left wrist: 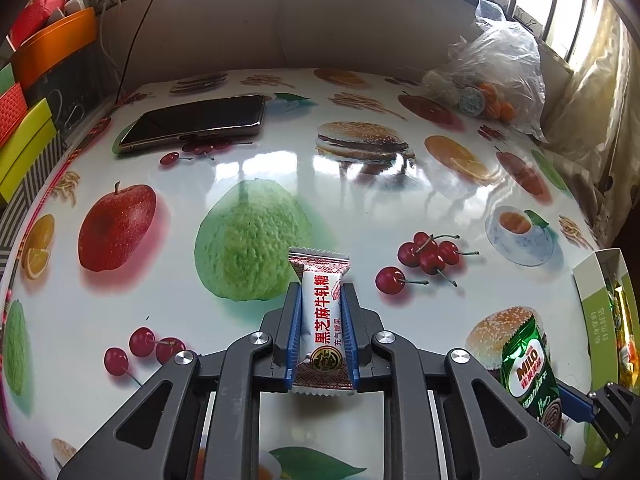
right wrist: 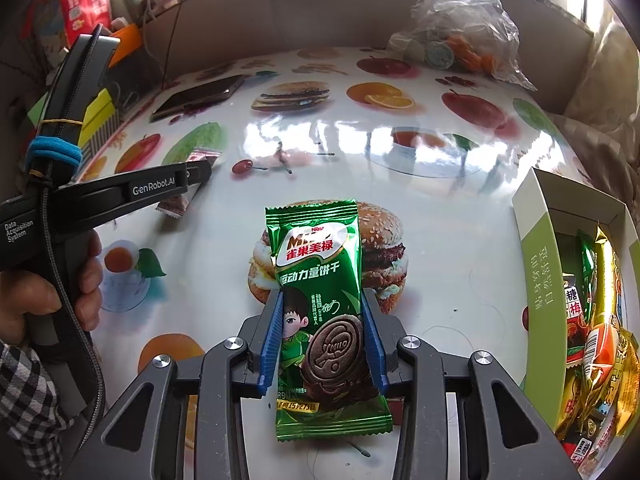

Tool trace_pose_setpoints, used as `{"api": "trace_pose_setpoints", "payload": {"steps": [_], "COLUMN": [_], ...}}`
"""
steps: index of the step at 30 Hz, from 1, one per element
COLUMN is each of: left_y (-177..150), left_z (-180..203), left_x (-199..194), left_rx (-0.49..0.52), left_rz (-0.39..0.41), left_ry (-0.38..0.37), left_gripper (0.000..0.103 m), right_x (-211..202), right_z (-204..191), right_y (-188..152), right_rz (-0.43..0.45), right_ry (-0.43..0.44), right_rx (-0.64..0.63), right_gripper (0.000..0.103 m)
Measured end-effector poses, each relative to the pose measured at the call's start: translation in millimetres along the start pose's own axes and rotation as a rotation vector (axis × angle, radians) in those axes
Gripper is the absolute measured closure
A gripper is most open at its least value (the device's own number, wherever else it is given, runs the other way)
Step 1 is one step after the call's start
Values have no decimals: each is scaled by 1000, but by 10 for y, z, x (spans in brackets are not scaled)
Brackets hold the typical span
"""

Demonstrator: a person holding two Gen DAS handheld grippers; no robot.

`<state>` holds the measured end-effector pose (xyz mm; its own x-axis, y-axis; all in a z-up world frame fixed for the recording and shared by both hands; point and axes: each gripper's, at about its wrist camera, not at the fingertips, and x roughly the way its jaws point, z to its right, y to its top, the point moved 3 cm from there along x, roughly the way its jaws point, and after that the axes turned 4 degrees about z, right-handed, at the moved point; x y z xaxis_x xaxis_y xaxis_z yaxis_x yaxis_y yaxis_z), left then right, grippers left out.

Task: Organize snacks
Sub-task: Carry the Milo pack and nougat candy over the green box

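Clamped lengthwise in the left gripper (left wrist: 320, 320): white nougat candy (left wrist: 322, 320), blue pads pressed on both long sides, crimped ends sticking out front and back. Pinched likewise in the right gripper (right wrist: 322, 336): green Milo biscuit packet (right wrist: 320, 300), more than half of it overhanging forward.

Likely trouble: slick foil sliding out on a quick swing; overhanging packet end catching the near wall of the snack box (right wrist: 534, 240) on the way in. Box already crowded with wrappers, so little room to drop into.

Open glossy table (left wrist: 280, 168) ahead; phone (left wrist: 196, 120) and plastic bag (left wrist: 500, 60) well apart at the far edge. Both tools close together, box at the right table edge.
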<state>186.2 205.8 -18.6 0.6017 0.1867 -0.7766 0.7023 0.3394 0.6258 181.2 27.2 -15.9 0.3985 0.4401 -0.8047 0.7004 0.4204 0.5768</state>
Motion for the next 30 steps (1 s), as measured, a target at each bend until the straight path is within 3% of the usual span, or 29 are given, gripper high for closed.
{"api": "trace_pose_setpoints", "payload": {"steps": [19,30], "left_y": [-16,-79], "left_z": [47,246], "left_x": [-335,-669], "left_rx": [5,35], "left_rz": [27,51], "left_ry": [-33,-93], "left_gripper": [84,84], "right_x": [-214,-505], "right_z": [-25,-51], "right_y": [7,-41], "right_rz": [50,91], "right_ry": [-4,-19], "right_rx": [10,23], "right_gripper": [67,67]}}
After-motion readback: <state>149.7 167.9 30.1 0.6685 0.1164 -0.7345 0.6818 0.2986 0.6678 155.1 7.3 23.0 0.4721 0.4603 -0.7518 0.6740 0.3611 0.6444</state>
